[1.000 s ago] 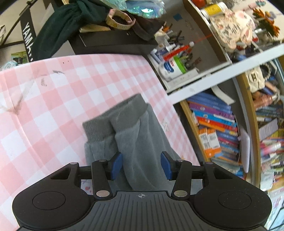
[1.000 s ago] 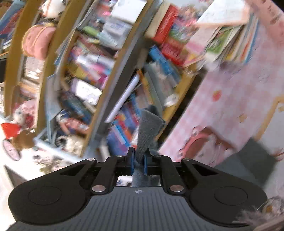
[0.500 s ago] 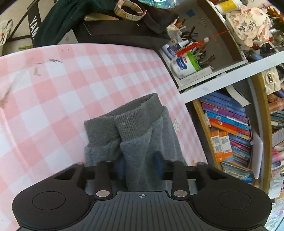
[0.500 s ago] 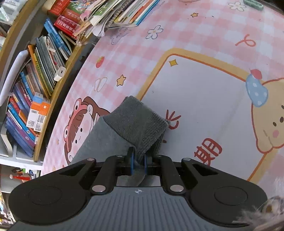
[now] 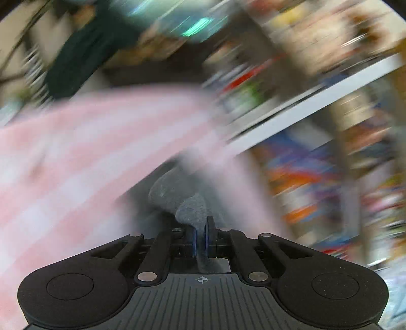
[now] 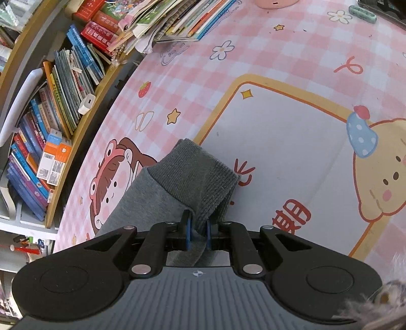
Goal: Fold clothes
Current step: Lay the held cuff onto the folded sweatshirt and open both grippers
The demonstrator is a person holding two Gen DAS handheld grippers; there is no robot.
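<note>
A grey sweat garment with ribbed cuffs lies on the pink checked table mat. In the right wrist view my right gripper [image 6: 197, 234] is shut on the grey garment [image 6: 157, 200] just behind its ribbed cuff [image 6: 203, 175], which rests on the mat [image 6: 279, 142]. In the left wrist view, which is heavily blurred, my left gripper [image 5: 200, 237] is shut on a bunched fold of the grey garment [image 5: 187, 208], held above the pink checked mat [image 5: 76, 152].
A bookshelf [image 6: 50, 109] packed with books runs along the table's left edge in the right wrist view. A stack of books and magazines [image 6: 165, 22] lies at the far end of the mat. Blurred shelves [image 5: 330, 152] fill the right of the left wrist view.
My left gripper has closed from open onto the grey garment and is now moving fast, blurring its view. My right gripper swung down to the mat with the cuff and now holds still.
</note>
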